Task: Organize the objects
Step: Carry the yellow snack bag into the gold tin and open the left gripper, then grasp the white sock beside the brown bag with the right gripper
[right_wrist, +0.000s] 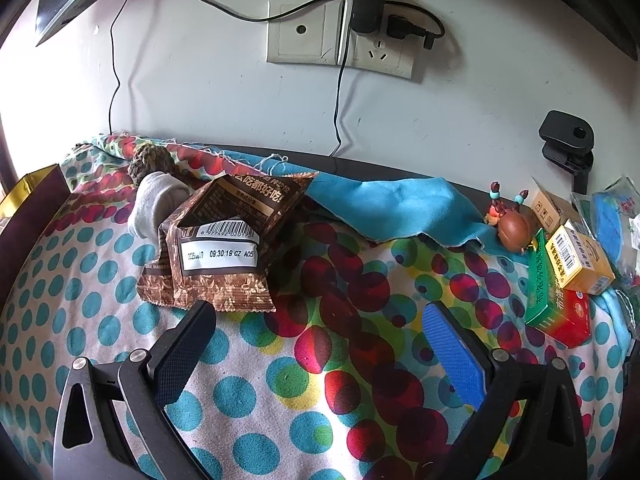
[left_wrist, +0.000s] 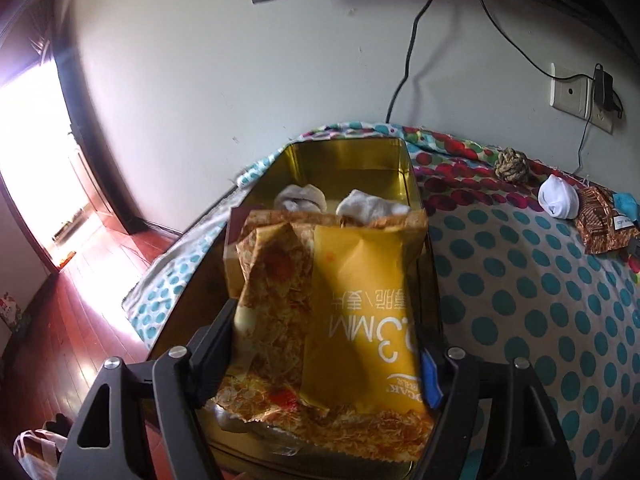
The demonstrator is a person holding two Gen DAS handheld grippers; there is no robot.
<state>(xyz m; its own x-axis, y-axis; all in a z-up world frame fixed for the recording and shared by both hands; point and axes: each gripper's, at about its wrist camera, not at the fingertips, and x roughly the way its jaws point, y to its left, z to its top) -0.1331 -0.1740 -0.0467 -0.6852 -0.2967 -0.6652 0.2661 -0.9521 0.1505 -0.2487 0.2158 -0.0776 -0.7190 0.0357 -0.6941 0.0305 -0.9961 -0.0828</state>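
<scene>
Currently on the stow step: left gripper (left_wrist: 326, 344) has the yellow snack packet (left_wrist: 340, 304) between its fingers, over the open gold tin (left_wrist: 344, 156) at the left edge of the table. Can't tell if the pads still press on the packet; it looks loosely held, lower end at the tin's near rim. Two balled white socks (left_wrist: 352, 200) already lie at the far end of the tin. Right of the tin, spotted cloth (right_wrist: 280, 392) covers the table. Right gripper (right_wrist: 320, 352) hangs over that cloth, jaws wide apart, nothing between them. Just ahead of its left finger: brown snack packet (right_wrist: 224, 248), leaning on a grey sock (right_wrist: 156, 204), rope ball (right_wrist: 152, 162) behind it near the wall. Further right: blue cloth (right_wrist: 400, 208), small brown figurine (right_wrist: 514, 230), stacked medicine boxes (right_wrist: 564, 280) at the right edge. Judgement: next, the left lets the yellow packet drop fully into the tin and backs out; the right reaches forward-left for the brown packet, gripping across its crimped edge. Risk: the packet is slippery and puffy.
</scene>
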